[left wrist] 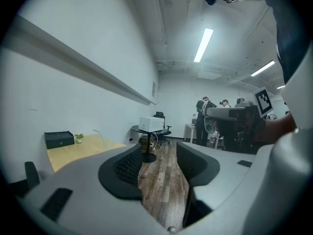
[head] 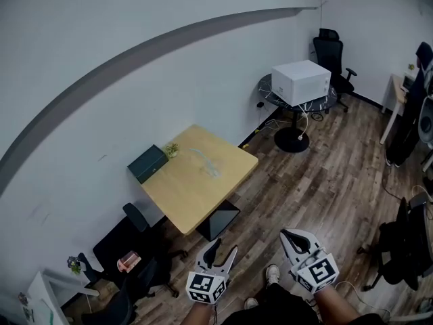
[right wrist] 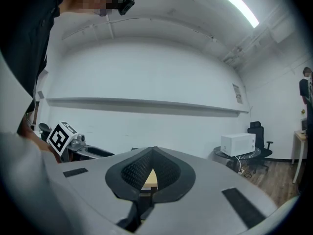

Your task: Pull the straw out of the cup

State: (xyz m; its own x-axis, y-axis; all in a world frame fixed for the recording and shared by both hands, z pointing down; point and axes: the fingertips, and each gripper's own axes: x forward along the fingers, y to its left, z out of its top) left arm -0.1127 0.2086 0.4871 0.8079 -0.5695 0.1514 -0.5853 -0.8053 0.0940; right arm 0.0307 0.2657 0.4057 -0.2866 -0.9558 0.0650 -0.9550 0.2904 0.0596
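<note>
No lettering can be read anywhere; the small wall sign [right wrist: 237,94] is too blurred to make out.

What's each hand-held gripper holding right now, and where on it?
Nothing: the left hand-held gripper is open and empty; the right hand-held gripper is shut on nothing.

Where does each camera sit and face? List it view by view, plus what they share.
Head view: on the person's head, looking steeply down at the wooden table and floor; the left gripper and right gripper show.
Left gripper view: rides the left gripper, looking along its open fingers over the floor toward the white box.
Right gripper view: rides the right gripper, looking past its shut fingers at the wall; the left gripper's marker cube shows.
Shared: all three show the white box.
</note>
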